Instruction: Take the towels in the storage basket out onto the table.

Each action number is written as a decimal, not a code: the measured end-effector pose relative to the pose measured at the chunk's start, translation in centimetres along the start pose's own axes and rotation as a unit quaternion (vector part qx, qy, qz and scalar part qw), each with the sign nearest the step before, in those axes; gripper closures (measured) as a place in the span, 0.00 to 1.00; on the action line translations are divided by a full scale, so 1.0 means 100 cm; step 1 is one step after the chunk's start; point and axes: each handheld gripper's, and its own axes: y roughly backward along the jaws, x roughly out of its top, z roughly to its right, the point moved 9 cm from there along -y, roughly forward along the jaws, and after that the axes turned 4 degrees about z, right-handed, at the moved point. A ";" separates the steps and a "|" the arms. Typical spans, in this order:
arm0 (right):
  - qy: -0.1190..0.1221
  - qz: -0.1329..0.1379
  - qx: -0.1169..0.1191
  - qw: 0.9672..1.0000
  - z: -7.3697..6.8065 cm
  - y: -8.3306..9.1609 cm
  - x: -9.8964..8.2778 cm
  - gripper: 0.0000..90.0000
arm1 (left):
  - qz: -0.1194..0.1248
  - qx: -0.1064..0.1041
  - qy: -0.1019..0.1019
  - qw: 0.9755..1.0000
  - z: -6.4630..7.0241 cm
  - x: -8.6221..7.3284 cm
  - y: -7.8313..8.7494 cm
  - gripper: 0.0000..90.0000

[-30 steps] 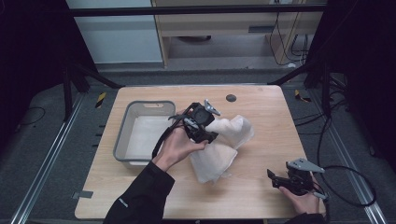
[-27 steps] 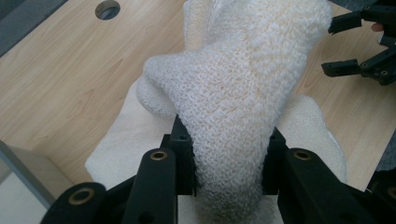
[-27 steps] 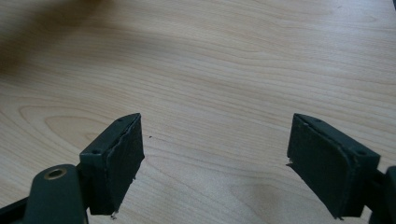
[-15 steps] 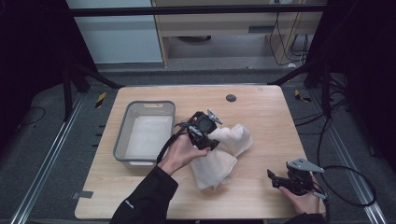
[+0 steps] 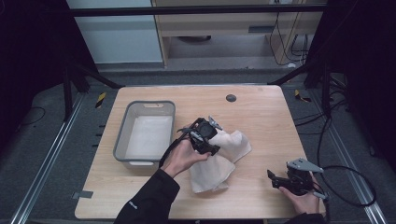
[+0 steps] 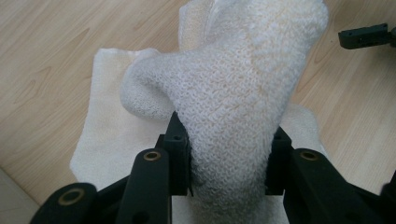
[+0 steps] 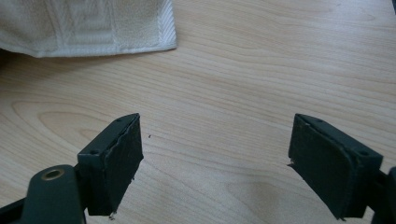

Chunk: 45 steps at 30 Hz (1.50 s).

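Wooden table point(image 5: 261, 112) spans the centre of the high view, its light grain running left to right. Grey bin point(image 5: 122, 135) stands at centre left of that frame, upright, with a white cloth lying flat on its floor. White towel point(image 5: 219, 161) lies just right of the bin, at frame centre, one part spread on the table and one part bunched above it.

Left gripper point(image 5: 205, 136) sits over the towel at frame centre, held by the left hand point(image 5: 182, 156). In the left gripper view, a thick fold of towel point(image 6: 233, 93) rises between the two black jaws and touches both pads. The jaws have just been opening slightly, with the fold between them; the flat part of the towel lies beneath on the table.

Right gripper point(image 5: 280, 179) rests at lower right of the high view, well apart from the towel, held by the right hand point(image 5: 303, 200). In the right gripper view its jaws stand wide with bare table between them; a towel corner point(image 7: 93, 28) lies at upper left.
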 end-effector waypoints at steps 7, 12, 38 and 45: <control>0.000 -0.001 0.000 1.000 0.000 0.000 0.000 0.19 | -0.003 -0.007 0.002 1.000 -0.001 -0.008 -0.007 0.64; 0.001 -0.003 0.001 1.000 -0.001 -0.001 -0.001 0.19 | 0.000 -0.011 0.001 1.000 -0.003 -0.012 -0.007 0.56; 0.003 -0.005 -0.001 1.000 0.000 -0.001 -0.001 0.18 | 0.115 0.017 -0.006 0.993 -0.014 -0.015 0.052 0.26; -0.001 -0.006 0.000 1.000 0.000 0.000 -0.001 0.18 | 0.139 0.032 0.010 0.990 -0.025 -0.030 0.069 0.26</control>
